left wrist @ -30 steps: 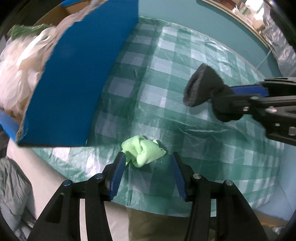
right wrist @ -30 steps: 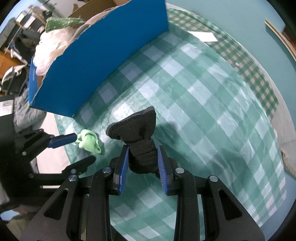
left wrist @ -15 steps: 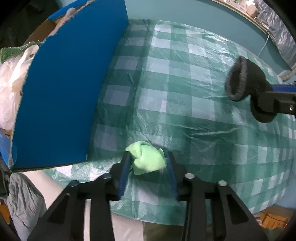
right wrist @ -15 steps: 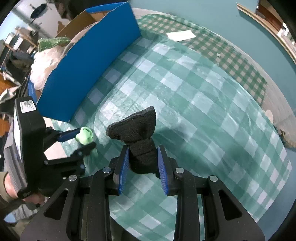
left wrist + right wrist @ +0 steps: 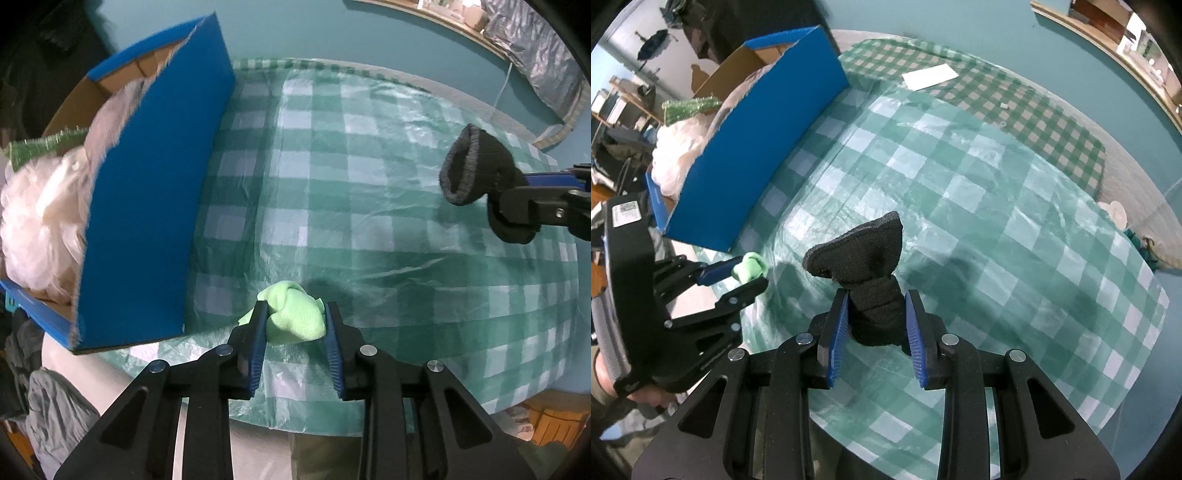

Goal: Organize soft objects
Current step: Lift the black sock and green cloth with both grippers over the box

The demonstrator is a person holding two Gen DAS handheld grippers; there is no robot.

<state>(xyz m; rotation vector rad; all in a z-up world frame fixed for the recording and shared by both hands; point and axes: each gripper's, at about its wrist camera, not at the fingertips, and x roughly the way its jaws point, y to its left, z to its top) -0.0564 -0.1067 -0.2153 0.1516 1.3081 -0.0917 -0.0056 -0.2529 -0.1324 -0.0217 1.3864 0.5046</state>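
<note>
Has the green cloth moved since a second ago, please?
Yes. The left gripper has shut on the green cloth and lifted it off the tablecloth; its shadow now lies apart on the checks, beside the blue box.

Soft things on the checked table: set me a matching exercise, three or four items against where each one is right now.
Items:
1. green cloth
2. black sock
3. white fluffy stuffing
4. white paper

Places:
A. inside the blue box
B. lying flat at the table's far end
C. pinched in the left tongs
D. pinched in the right tongs

Pairs: 1-C, 2-D, 3-A, 4-B
</note>
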